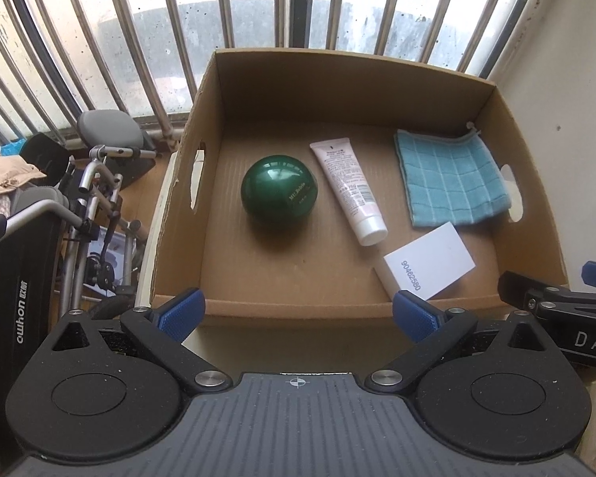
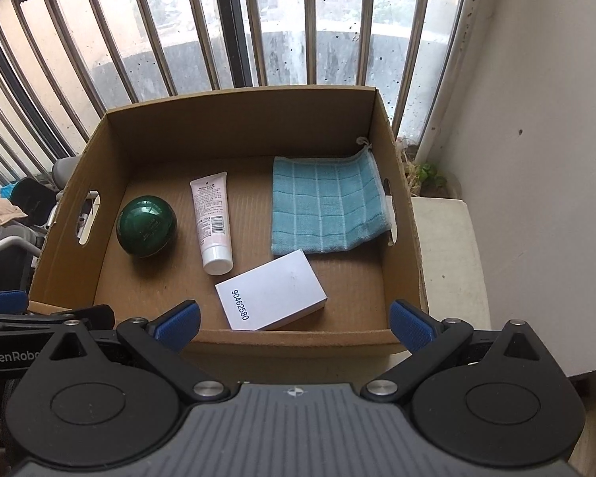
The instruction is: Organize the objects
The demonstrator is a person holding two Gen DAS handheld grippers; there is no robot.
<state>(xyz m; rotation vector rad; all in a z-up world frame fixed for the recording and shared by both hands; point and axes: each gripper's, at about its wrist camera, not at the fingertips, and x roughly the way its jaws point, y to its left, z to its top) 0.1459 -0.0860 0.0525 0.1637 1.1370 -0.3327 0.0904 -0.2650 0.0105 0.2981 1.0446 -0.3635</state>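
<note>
An open cardboard box (image 1: 282, 91) (image 2: 242, 119) holds a round green jar (image 1: 279, 192) (image 2: 146, 225), a pink tube with a white cap (image 1: 349, 189) (image 2: 212, 220), a folded blue cloth (image 1: 451, 183) (image 2: 326, 208) and a white carton printed 90462580 (image 1: 431, 262) (image 2: 272, 290). My left gripper (image 1: 298, 312) is open and empty, just before the box's near wall. My right gripper (image 2: 294, 320) is open and empty, at the near wall by the carton. Each gripper shows at the edge of the other's view.
The box stands on a white surface (image 2: 449, 246) against a barred window (image 2: 258, 31). A white wall (image 2: 544, 119) runs along the right. A folded wheelchair and clutter (image 1: 79, 206) stand on the floor to the left.
</note>
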